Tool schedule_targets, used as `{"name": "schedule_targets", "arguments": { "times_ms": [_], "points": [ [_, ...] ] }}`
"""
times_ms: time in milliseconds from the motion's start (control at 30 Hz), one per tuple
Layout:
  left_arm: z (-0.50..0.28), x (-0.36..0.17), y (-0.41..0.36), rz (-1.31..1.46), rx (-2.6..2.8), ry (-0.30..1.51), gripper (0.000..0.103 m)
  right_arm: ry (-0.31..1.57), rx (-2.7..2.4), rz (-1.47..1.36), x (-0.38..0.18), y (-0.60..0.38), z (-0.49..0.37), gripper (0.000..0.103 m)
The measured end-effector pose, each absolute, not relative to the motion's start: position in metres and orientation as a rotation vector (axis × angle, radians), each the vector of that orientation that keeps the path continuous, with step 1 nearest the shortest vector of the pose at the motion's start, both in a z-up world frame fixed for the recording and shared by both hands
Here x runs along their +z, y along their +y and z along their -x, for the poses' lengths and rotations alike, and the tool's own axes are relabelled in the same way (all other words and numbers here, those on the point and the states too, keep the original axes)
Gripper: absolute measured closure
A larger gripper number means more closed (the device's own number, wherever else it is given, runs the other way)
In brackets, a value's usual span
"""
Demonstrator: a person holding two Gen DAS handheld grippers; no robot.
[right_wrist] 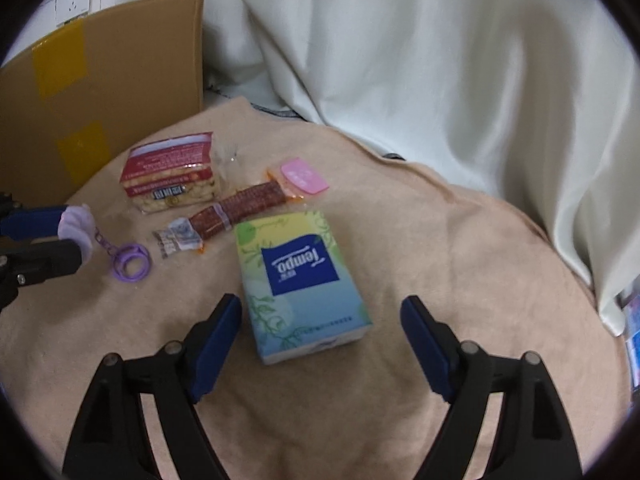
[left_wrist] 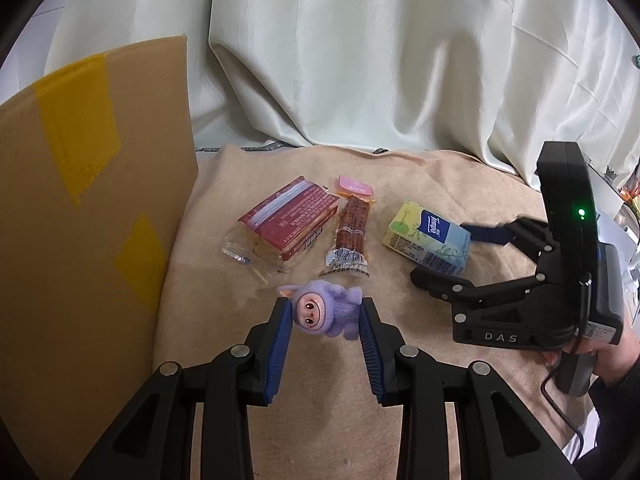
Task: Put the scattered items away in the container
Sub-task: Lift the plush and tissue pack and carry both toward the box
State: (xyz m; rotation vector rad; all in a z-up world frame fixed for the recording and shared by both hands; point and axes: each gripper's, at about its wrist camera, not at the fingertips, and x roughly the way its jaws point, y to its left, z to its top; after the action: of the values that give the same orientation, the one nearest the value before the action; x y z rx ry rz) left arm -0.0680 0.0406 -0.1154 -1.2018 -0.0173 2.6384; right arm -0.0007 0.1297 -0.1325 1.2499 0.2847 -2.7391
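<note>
While the left gripper (left_wrist: 324,312) clamps the purple plush toy (left_wrist: 326,312) between its blue pads at the lower middle of the left wrist view, the right gripper (right_wrist: 320,320) stands wide, its jaws either side of the tissue pack (right_wrist: 298,280) without touching it. In the right wrist view the toy's ring (right_wrist: 132,266) trails on the beige cloth (right_wrist: 460,248) at the left edge. Above the tissue pack lie the sausage stick (right_wrist: 240,208) and the red snack pack (right_wrist: 172,172). Only a tall wall of the cardboard box (left_wrist: 92,200) shows, at the left of the frame. As a risk, the soft toy could slip from a shallow pinch on the lift, or its dangling ring could snag the box wall. The right jaws sit off-centre on the pack, so closing may skew it.
</note>
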Motion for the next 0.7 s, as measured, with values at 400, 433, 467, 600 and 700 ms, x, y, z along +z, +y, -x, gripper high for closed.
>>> {"name": "schedule_targets", "arguments": {
  "times_ms": [400, 433, 467, 600, 700],
  "points": [
    [0.065, -0.100, 0.044, 1.103, 2.692, 0.007, 0.068, 0.013, -2.762, -1.151, -0.097, 0.138, -0.020, 0.044],
    [0.063, -0.097, 0.046, 1.084, 2.702, 0.020, 0.068, -0.010, -2.777, -1.134, -0.091, 0.140, -0.023, 0.044],
    [0.059, -0.091, 0.048, 1.053, 2.717, 0.038, 0.068, -0.034, -2.796, -1.129, -0.086, 0.142, -0.027, 0.044],
    [0.051, -0.071, 0.053, 0.983, 2.774, 0.090, 0.068, -0.105, -2.866, -1.081, -0.069, 0.152, -0.042, 0.044],
    [0.047, -0.059, 0.055, 0.948, 2.825, 0.107, 0.068, -0.159, -2.903, -1.040, -0.056, 0.160, -0.050, 0.044]
  ]
}}
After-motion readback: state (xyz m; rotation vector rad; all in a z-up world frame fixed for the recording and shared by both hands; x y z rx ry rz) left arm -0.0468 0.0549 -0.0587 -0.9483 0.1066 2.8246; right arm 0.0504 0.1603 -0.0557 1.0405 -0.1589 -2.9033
